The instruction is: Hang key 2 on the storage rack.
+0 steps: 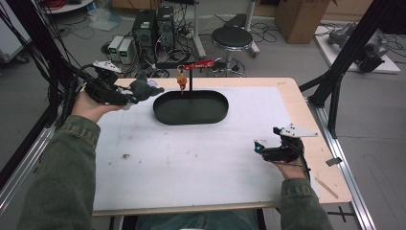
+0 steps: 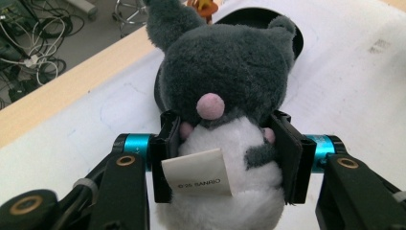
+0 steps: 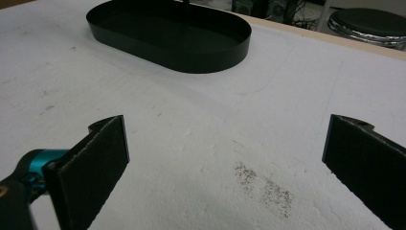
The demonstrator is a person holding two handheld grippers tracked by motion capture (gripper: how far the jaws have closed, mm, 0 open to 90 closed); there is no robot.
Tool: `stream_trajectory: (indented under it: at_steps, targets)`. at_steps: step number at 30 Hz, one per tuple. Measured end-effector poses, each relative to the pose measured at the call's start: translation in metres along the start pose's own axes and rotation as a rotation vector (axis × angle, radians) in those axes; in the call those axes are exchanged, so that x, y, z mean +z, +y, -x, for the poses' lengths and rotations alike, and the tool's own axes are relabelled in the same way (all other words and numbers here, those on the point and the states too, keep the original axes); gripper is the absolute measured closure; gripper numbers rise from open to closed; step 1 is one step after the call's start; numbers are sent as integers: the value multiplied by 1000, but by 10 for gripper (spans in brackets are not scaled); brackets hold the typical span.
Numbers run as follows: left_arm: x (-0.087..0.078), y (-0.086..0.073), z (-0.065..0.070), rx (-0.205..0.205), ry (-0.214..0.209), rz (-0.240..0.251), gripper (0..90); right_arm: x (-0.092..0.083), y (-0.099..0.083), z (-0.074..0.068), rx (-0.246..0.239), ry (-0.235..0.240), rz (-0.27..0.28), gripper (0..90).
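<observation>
White table (image 1: 191,158): one plush toy (image 2: 225,72) pinched by left gripper (image 2: 225,158); right gripper (image 3: 225,158) spread, one tray (image 3: 210,57).

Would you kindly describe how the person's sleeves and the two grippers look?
Both sleeves are olive-green cloth. The left gripper and right gripper are black, each topped by a pale grey three-cornered plate. The gripper views show flat black pads and teal metal collars with brass-coloured pivots.

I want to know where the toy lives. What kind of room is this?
Probably a lab or workshop, not a home: computer towers with tangled cables stand on the floor, black frame struts surround the table, and a stool stands behind.
</observation>
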State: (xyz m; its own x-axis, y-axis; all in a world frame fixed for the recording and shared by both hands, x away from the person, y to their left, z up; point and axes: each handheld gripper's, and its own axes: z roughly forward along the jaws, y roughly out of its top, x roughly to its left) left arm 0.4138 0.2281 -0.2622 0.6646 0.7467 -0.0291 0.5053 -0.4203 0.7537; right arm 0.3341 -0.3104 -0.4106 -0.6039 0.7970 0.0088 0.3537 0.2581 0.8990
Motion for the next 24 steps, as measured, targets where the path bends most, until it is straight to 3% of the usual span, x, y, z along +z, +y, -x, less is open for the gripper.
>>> stream_trajectory:
  at_steps: [11,17,24]
  targets:
    - [20,18,0,4,8,-13,508,0,0,1,4,1,1,12]
    - [28,19,-4,-16,7,-18,508,-1,0,1,6,2,2,12]
    - [30,20,-7,-47,20,17,508,0,-1,1,2,2,0,12]
